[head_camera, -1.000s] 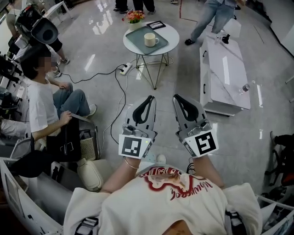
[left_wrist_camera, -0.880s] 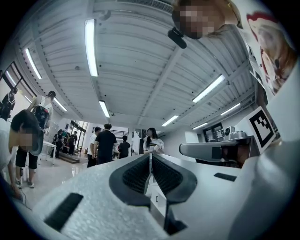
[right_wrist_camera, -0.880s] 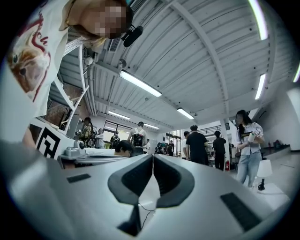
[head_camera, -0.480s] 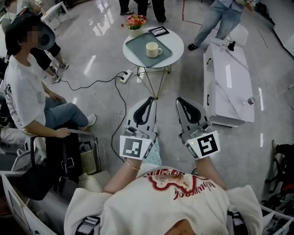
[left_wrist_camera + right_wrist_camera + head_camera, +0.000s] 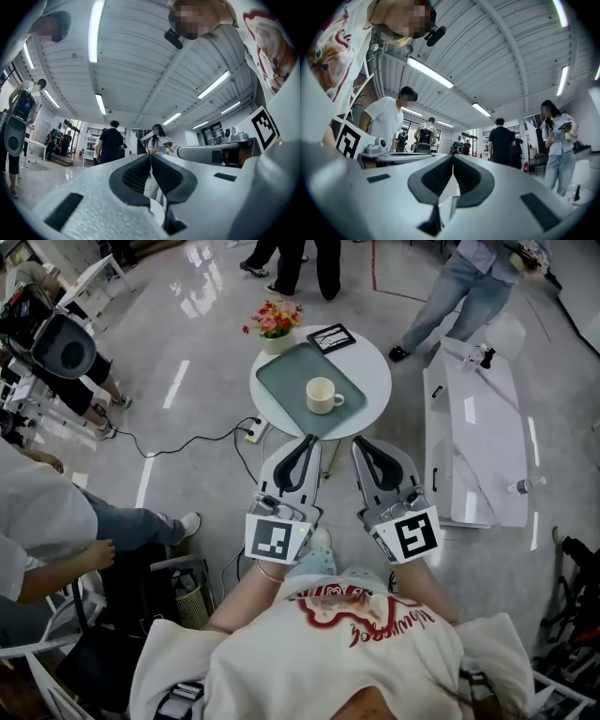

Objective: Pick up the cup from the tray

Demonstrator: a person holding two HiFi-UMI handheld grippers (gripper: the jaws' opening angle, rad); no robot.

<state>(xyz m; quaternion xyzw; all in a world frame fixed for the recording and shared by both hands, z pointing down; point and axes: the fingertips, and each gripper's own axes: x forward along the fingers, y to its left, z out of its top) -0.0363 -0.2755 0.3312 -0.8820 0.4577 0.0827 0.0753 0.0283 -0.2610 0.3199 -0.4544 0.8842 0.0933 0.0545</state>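
Though both claws are raised side by side in front of the person, neither holds anything. On the left claw (image 5: 305, 441) the two jaws are pressed together. Its dark pads meet along a thin line in the left gripper view, with nothing caught between them. Just beside it, the right claw (image 5: 362, 441) is likewise pressed together and empty, pads closed tip to tip. Both point toward a round white table (image 5: 375, 381), their tips near its closest edge in the head view. The cream cup (image 5: 322, 396) stands upright on a grey-green tray (image 5: 281, 381) beyond the claws, roughly ahead of the gap between them and apart from both. Farther beyond the left claw, a pot of flowers (image 5: 275, 322) sits at the table's far rim.
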